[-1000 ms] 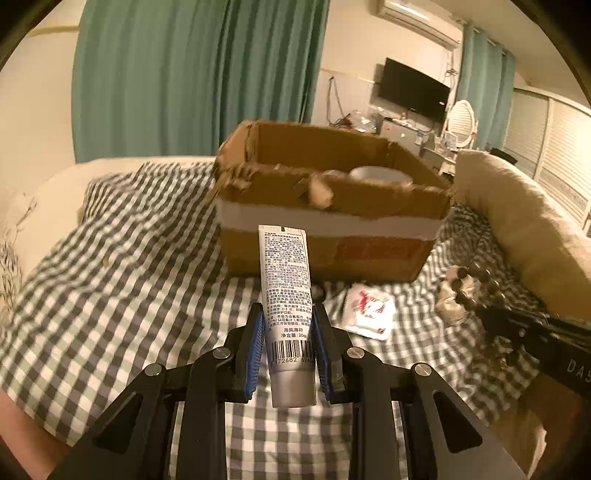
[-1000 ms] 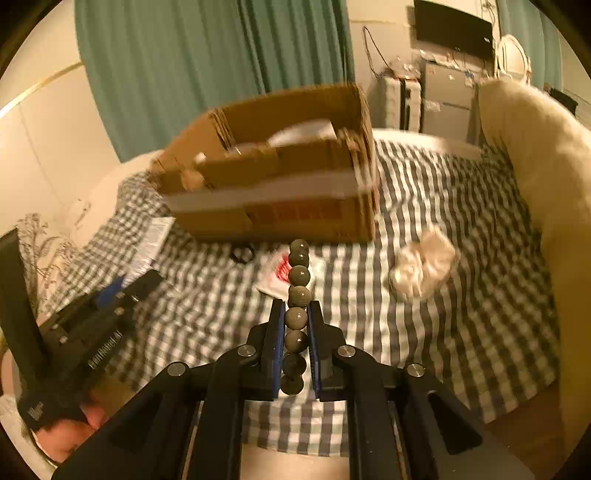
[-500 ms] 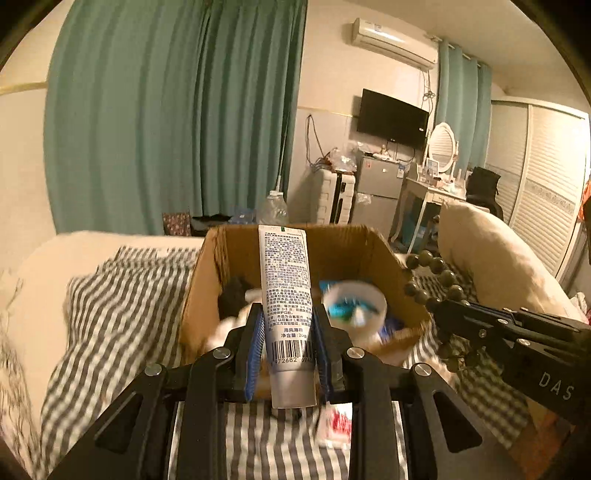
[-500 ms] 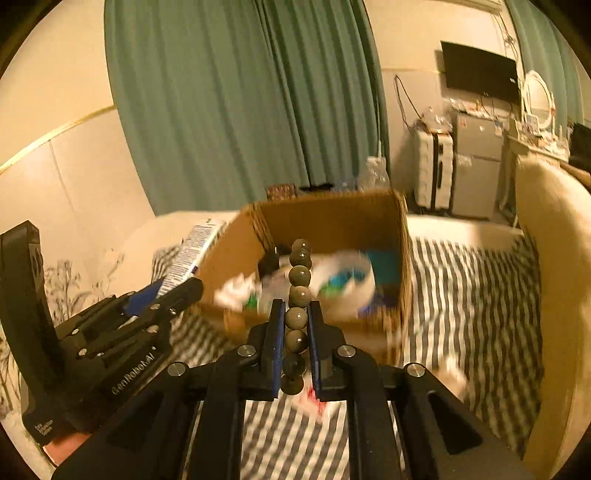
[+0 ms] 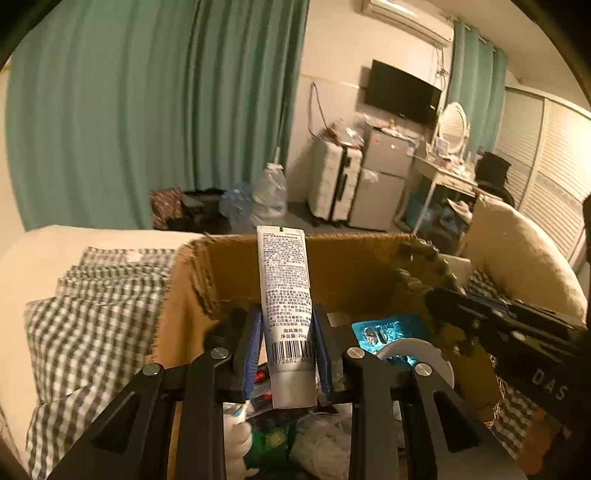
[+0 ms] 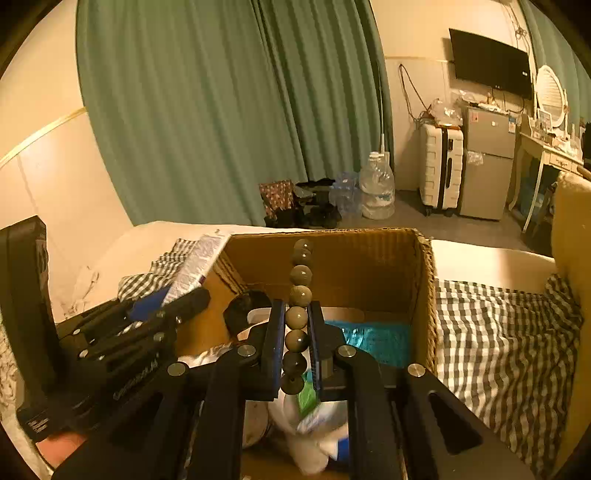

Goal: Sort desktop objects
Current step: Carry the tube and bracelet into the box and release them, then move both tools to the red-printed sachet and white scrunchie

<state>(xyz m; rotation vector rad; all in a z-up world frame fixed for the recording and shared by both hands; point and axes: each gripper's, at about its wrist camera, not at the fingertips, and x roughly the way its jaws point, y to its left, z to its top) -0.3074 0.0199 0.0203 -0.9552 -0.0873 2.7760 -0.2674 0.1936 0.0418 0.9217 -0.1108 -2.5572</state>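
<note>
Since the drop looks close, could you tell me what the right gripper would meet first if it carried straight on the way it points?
Probably the far inner wall of the cardboard box; the right gripper, shut on the bead string, aims there, though depth is unclear.

The tube (image 5: pixel 286 317) bears a barcode with "972682" and "20g"; the right tongs' (image 5: pixel 546 380) body reads "DAS".

Long teal pleated curtains (image 5: pixel 159 110) hang across the far wall. To their right, a black flat-screen television (image 5: pixel 402 94) is mounted on the cream wall below a white air conditioner (image 5: pixel 406 16). Beneath the television, a white ribbed hard-shell suitcase (image 6: pixel 441 168) stands just beside a small grey two-door fridge (image 6: pixel 485 162). A large clear plastic water jug (image 6: pixel 376 188) sits on the floor near the curtains. An oval white-framed mirror (image 5: pixel 454 123) stands on a cluttered white dressing table (image 5: pixel 443 173). A grey-and-white checked bedcover (image 6: pixel 498 332) is spread in the foreground.
</note>
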